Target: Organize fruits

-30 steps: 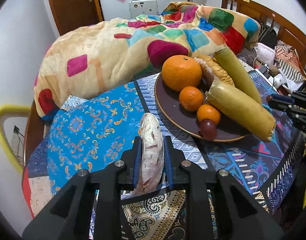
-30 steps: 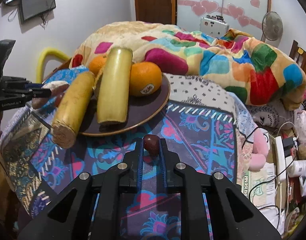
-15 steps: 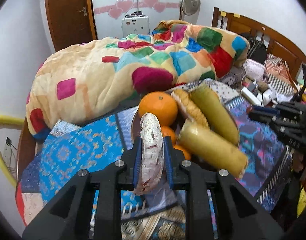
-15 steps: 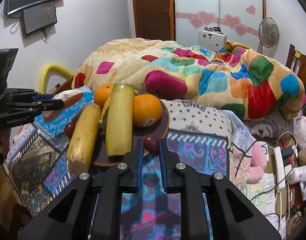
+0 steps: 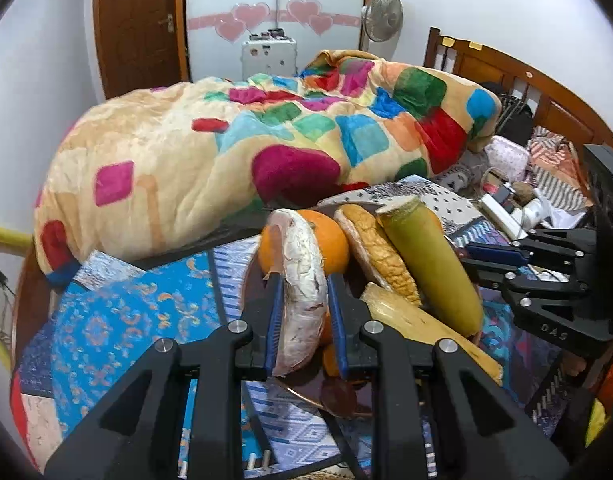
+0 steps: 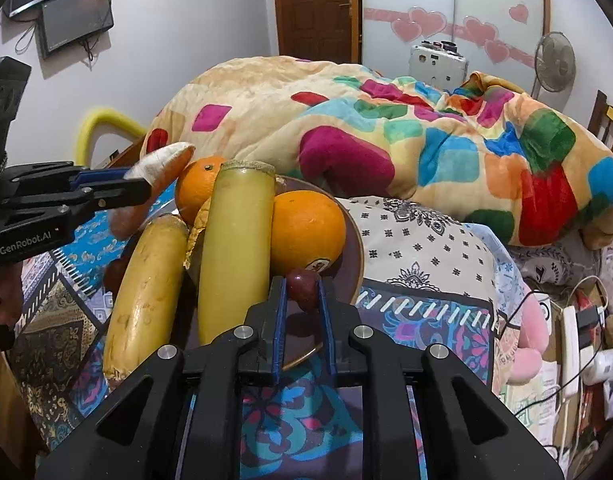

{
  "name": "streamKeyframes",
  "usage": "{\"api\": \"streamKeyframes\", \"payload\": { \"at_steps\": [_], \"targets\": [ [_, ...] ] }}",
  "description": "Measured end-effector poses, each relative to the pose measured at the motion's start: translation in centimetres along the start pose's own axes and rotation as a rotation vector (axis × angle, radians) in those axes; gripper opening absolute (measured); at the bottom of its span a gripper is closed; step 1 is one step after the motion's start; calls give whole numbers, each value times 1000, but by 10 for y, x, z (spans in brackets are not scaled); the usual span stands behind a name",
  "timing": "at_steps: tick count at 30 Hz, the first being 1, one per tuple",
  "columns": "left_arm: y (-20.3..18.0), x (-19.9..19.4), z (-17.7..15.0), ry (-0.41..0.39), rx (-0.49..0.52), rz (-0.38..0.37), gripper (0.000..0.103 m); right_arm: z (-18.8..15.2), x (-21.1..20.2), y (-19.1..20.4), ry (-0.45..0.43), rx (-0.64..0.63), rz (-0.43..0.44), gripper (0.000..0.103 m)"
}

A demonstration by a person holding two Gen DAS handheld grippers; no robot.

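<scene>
Bed (image 6: pixel 418 240) with patterned sheets, bunched colourful blanket (image 6: pixel 386 128), brown plate (image 6: pixel 352 240) of fruit resting on it

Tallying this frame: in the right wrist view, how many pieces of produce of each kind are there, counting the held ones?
Oranges: 2
Yellow-green stalk pieces: 2
Small dark red fruits: 2, one held
Fruit wedges: 2, one held
Total: 8
</scene>
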State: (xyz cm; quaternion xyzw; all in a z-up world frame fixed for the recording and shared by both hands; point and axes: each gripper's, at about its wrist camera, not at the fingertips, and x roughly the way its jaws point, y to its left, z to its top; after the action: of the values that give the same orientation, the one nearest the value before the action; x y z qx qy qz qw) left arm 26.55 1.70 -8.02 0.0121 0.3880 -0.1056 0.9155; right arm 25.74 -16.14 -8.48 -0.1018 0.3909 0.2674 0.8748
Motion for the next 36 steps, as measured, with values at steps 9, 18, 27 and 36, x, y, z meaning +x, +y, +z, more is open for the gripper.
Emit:
{"api": "streamKeyframes", "payload": {
  "at_steps": [9, 18, 27, 36],
  "targets": [
    [-13, -14, 0, -16, 28, 10, 22, -1, -8, 2, -10, -16, -33, 27],
    [-18, -66, -10, -69, -11, 35, 29, -1, -58, 12, -84, -23, -70, 29],
    [-37, -178, -29, -260, -43, 43, 57, -9, -160, 47, -257, -29, -69, 39],
    [-70, -261, -66, -423, -34, 62, 69, -32, -241, 90, -455, -18, -70, 46]
  ]
}}
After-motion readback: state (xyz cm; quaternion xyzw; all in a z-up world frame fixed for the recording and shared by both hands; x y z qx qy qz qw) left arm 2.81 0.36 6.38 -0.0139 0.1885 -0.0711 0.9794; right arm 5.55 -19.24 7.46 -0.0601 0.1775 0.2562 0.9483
